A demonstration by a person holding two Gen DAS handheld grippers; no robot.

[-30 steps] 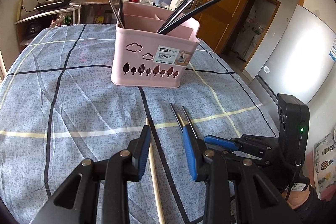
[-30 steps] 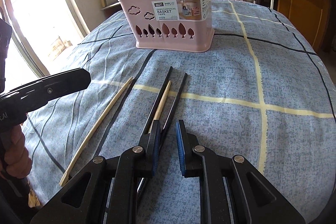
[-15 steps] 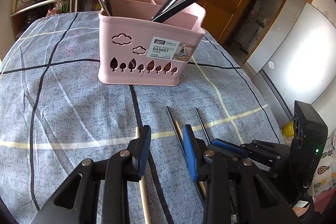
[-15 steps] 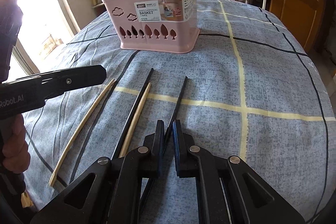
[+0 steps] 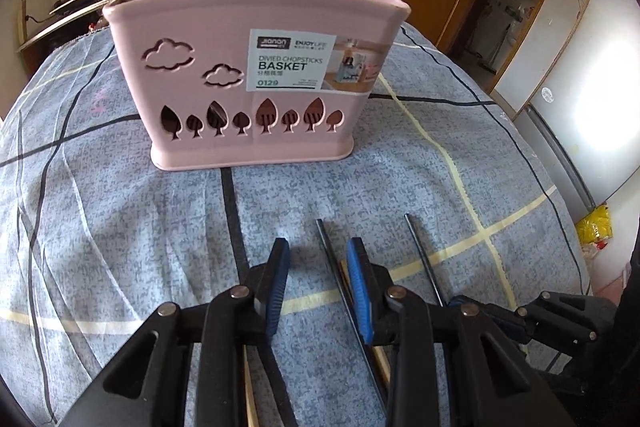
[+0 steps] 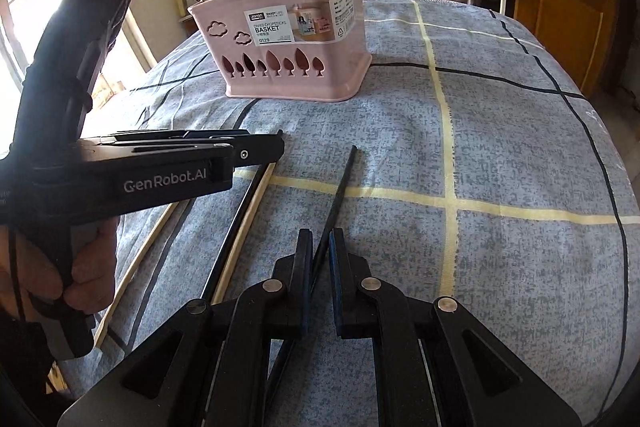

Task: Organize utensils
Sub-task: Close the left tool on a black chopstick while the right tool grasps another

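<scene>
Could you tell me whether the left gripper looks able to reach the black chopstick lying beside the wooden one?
Probably yes: the black chopstick lies bare on the tablecloth between the closing fingers of the left gripper, and the right gripper clamps a different chopstick.

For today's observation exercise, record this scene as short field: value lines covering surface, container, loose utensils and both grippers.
surface: blue patterned tablecloth
container: pink chopstick basket, upright, dark utensils standing inside
loose utensils: black and pale wooden chopsticks lying on the cloth
right gripper: shut on black chopstick
left gripper: jaws closing, nothing gripped
</scene>
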